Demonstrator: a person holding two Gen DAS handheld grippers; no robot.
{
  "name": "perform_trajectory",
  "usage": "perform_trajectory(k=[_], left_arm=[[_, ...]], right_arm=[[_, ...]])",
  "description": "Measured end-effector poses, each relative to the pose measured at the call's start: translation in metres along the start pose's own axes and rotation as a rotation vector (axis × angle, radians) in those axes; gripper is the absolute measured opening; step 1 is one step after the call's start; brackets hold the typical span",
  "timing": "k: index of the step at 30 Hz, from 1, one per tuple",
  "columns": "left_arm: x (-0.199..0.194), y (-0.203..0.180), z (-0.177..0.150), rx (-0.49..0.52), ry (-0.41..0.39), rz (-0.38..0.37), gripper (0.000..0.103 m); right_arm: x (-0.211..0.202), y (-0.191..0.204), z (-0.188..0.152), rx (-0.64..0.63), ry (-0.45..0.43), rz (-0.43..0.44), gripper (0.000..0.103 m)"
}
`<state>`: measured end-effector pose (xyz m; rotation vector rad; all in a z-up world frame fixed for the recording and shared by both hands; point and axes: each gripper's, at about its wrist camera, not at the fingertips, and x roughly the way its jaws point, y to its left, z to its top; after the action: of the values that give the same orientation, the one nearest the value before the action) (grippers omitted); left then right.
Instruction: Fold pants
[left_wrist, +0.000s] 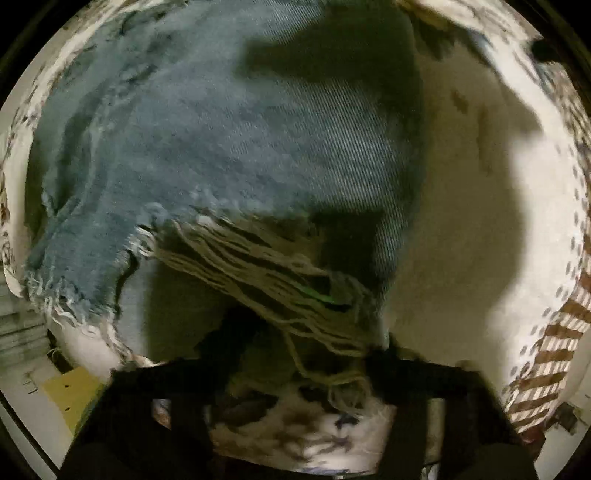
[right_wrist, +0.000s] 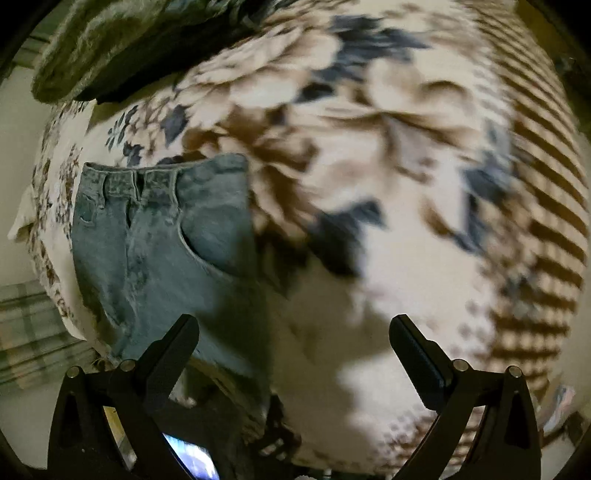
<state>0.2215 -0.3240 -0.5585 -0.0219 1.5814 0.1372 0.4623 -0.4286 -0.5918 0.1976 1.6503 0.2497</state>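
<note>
In the left wrist view we see the jeans (left_wrist: 221, 147) filling the upper and middle part of the frame, lying on the flowered blanket (left_wrist: 480, 184). Their torn part with loose white threads (left_wrist: 266, 273) hangs down into our left gripper (left_wrist: 295, 369) at the bottom centre; it looks closed on this cloth. In the right wrist view the jeans (right_wrist: 162, 236) lie at the left, waistband toward the top, on the blanket (right_wrist: 406, 184). Our right gripper (right_wrist: 293, 339) has its fingers wide apart and holds nothing
</note>
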Motion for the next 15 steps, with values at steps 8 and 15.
perform_trajectory(k=[8, 15], left_arm=[[-0.040, 0.042, 0.008, -0.082, -0.066, -0.145, 0.005], [-0.098, 0.097, 0.015, -0.167, -0.127, -0.249, 0.005]], right_arm=[[0.035, 0.018, 0.047, 0.038, 0.026, 0.052, 0.051], [0.002, 0.061, 0.041, 0.027, -0.073, -0.036, 0.005]])
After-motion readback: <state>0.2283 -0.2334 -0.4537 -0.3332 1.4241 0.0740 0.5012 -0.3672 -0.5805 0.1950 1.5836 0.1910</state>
